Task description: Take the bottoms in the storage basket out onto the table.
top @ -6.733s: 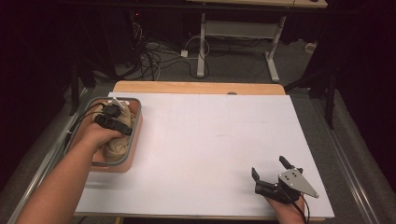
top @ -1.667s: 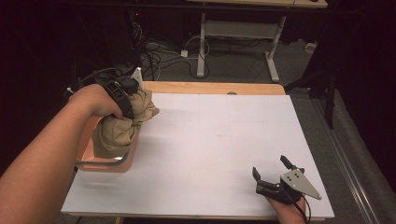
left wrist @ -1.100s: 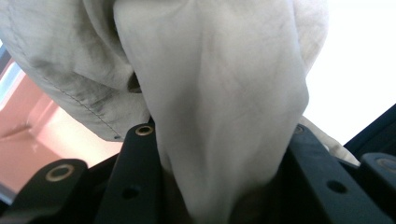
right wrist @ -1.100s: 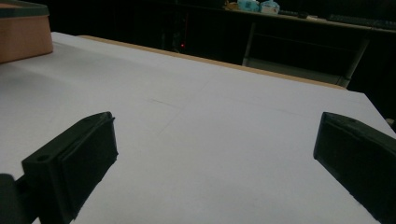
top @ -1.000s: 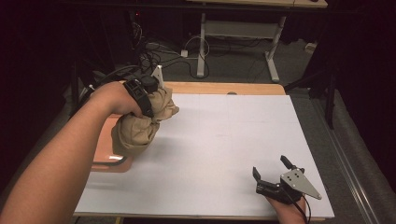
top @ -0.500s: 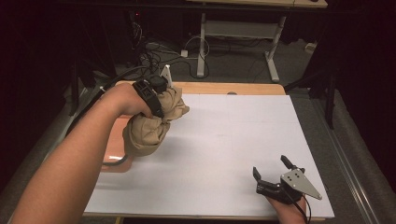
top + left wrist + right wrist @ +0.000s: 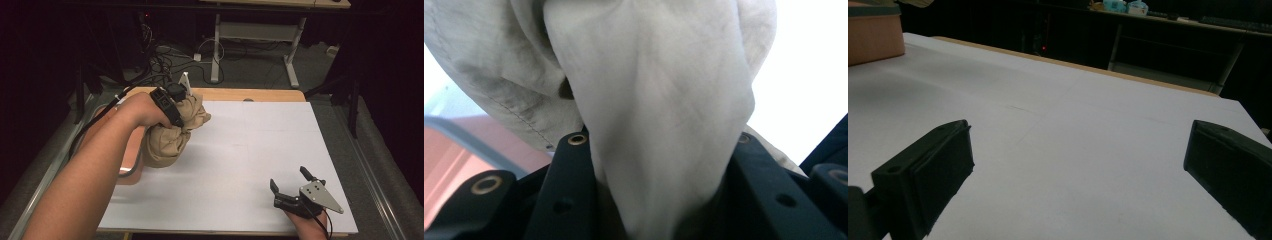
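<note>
A bunched tan cloth hangs from my left gripper, above the left part of the white table sheet and beside the orange bin. The left gripper view has the cloth squeezed between both black jaws, so the left gripper is shut on it. My right gripper rests low at the front right of the sheet, jaws wide apart. In the right gripper view, bare white sheet lies between its two fingers.
The orange bin with its grey rim stands at the table's left edge, partly behind my left forearm. A wooden table edge runs along the back. Beyond it are a white stand's legs and cables on a dark floor.
My left hand has carried the cloth out of the bin and rightward over the white sheet, sinking slightly. The right gripper has stayed where it was, open.
</note>
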{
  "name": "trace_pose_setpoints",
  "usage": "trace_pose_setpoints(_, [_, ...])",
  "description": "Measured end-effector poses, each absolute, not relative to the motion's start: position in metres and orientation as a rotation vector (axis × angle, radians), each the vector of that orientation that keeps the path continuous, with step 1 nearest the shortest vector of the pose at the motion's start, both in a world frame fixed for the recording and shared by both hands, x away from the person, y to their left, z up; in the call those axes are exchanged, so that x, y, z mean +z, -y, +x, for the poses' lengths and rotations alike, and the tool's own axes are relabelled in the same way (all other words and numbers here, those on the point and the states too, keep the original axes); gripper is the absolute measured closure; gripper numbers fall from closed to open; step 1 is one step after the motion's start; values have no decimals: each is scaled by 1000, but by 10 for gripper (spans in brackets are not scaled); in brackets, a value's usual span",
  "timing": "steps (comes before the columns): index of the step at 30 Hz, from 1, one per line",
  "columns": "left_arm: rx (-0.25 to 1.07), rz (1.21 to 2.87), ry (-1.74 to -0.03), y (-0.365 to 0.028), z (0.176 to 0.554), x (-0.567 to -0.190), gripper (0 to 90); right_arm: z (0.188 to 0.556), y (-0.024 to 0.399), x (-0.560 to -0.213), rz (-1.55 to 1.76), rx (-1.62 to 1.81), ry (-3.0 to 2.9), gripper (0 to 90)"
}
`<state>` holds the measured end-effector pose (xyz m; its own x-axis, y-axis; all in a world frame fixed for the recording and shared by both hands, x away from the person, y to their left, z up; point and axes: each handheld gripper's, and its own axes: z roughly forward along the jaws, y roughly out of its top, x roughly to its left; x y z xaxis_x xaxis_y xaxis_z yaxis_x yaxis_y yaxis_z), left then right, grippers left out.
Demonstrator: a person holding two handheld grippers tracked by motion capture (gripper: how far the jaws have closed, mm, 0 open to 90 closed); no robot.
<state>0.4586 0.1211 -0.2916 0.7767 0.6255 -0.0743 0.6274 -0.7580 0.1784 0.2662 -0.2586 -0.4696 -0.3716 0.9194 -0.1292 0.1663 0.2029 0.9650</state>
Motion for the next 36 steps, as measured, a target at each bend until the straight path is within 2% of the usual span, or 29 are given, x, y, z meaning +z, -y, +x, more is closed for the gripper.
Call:
trace_pose_setpoints(16, [-1,2769,-956,-99,465,-316,636,266,259,-469,1025,1234,-1705,4])
trace_pose_setpoints(36, [-8,2742,-975,-81,478,-370,632,267,262,-470,1026,1232,-1708,4])
